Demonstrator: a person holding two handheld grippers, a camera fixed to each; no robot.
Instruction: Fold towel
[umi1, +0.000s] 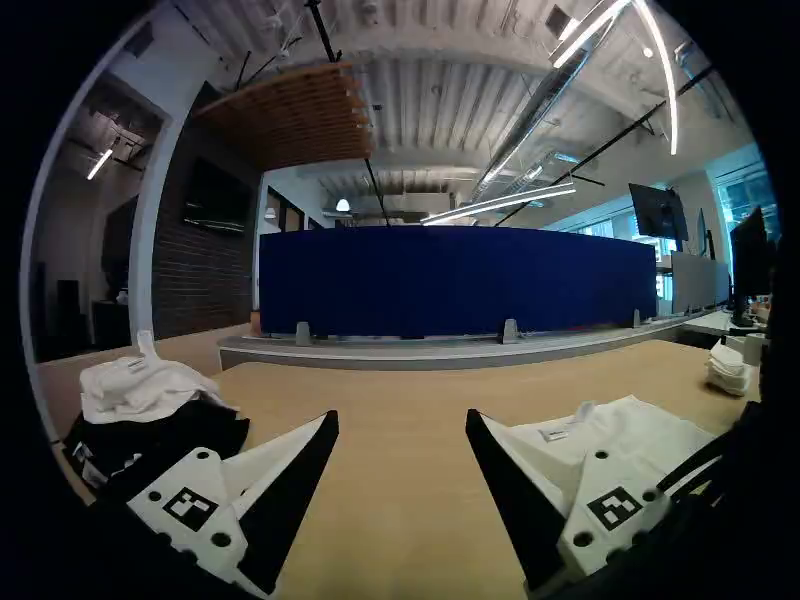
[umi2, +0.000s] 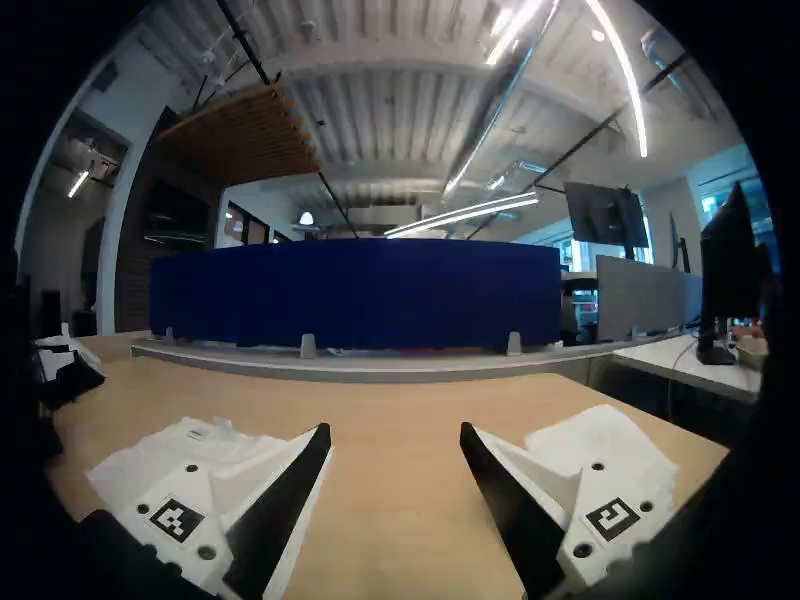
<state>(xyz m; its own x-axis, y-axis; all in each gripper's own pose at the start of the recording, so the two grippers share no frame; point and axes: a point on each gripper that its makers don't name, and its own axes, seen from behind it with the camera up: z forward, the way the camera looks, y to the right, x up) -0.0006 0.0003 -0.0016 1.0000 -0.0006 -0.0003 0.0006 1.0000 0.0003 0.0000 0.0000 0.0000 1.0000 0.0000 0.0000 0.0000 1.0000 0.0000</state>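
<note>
White towel (umi1: 640, 425) lies loosely flattened on the wooden table (umi1: 400, 390), just right of my left gripper (umi1: 400, 415) and left of my right gripper (umi2: 393, 428). Both grippers have their fingers spread with nothing between them. Bare wood runs ahead to the far blue partition (umi1: 450, 280), and a cloth pile (umi1: 140, 390) crowds the left edge.

The tabletop (umi1: 400, 400) looks like pale wood — smooth and matt. The towel (umi1: 640, 420) is soft white cloth, the partition (umi1: 450, 280) matt blue fabric. The left gripper (umi1: 400, 416) has matt plastic jaws, white and black.
</note>
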